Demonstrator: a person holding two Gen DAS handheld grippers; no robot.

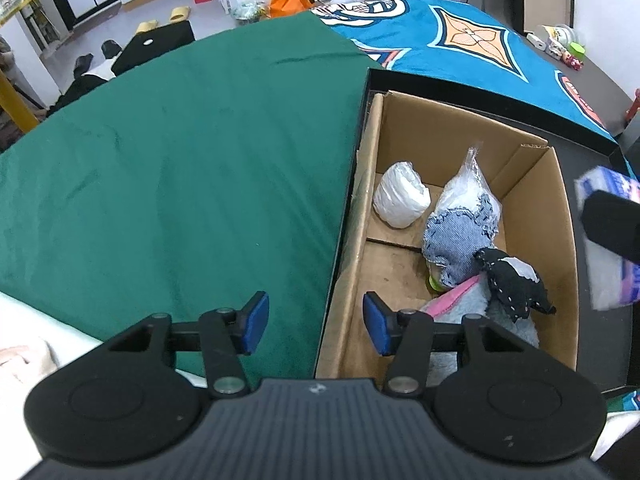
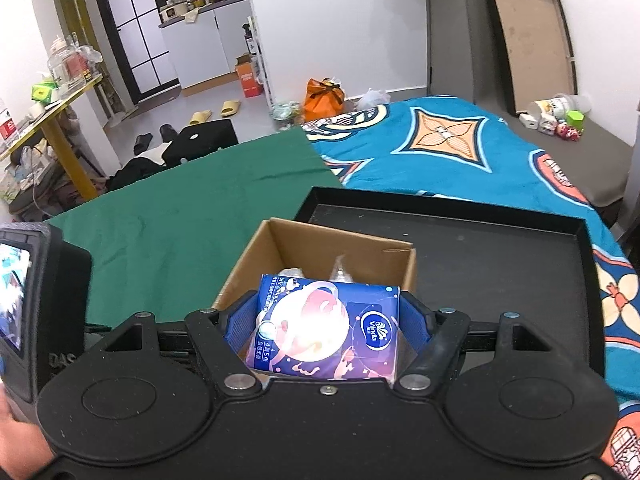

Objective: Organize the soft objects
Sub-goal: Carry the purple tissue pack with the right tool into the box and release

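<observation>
A cardboard box (image 1: pixel 556 216) stands in a black tray (image 1: pixel 592 160) on the bed. Inside lie a white rolled bundle (image 1: pixel 400 196), a clear bag of white stuffing (image 1: pixel 468 188), a denim piece (image 1: pixel 456 244), a black spotted plush (image 1: pixel 516 280) and a light blue plush with pink trim (image 1: pixel 480 308). My left gripper (image 1: pixel 316 322) is open and empty over the box's left wall. My right gripper (image 2: pixel 328 324) is shut on a blue tissue pack (image 2: pixel 324 328), held above the box (image 2: pixel 280 248). The pack also shows at the right edge of the left wrist view (image 1: pixel 608 240).
A green cloth (image 1: pixel 180 160) covers the bed left of the tray, and a blue patterned blanket (image 1: pixel 460 40) lies behind it. Small toys and cups (image 2: pixel 556 118) sit at the far right. An orange bag (image 2: pixel 324 98), slippers and shoes lie on the floor beyond.
</observation>
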